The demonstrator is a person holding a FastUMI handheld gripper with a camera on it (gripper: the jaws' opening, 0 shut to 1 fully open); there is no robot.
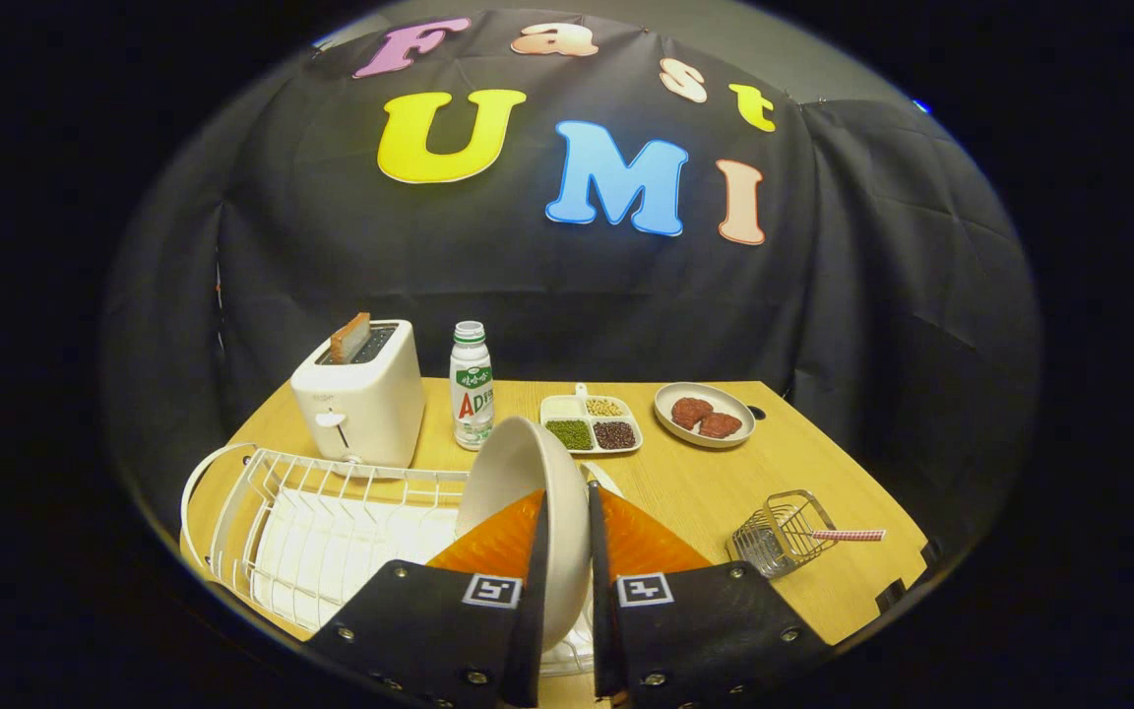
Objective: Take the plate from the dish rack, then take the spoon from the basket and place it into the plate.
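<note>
1. The gripper (567, 551) has its two fingers clamped on the plate (528, 492), one finger against each face, so the plate stands on edge between them with its rim pointing away from the camera.
2. The plate is pale, round and shallow with a smooth, matte surface; its lower part is hidden behind the fingers.
3. Under and to the left of the plate sits the dish rack (311, 512), a white wire frame with thin rods, a rounded hoop at its left end and a white tray beneath it. Whether the plate rests in the rack's slots or is lifted clear of them cannot be told.
4. To the right of the fingers, well apart from the rack, the basket (779, 532) lies tipped on its side on the wooden table (823, 463). It is a small, square metal wire basket.
5. The spoon (848, 535) pokes out of the basket's mouth to the right, its thin handle patterned in red and white; its bowl cannot be made out.
6. Beyond the rack stands a boxy white toaster (360, 399) with a brown slice standing up from its slot.
7. Just right of it is a white plastic bottle (472, 386) with a green cap.
8. Farther right lies a white divided tray (590, 423) holding green, dark and yellowish grains.
9. An oval dish (704, 414) with two reddish-brown pieces lies beyond that.
</note>
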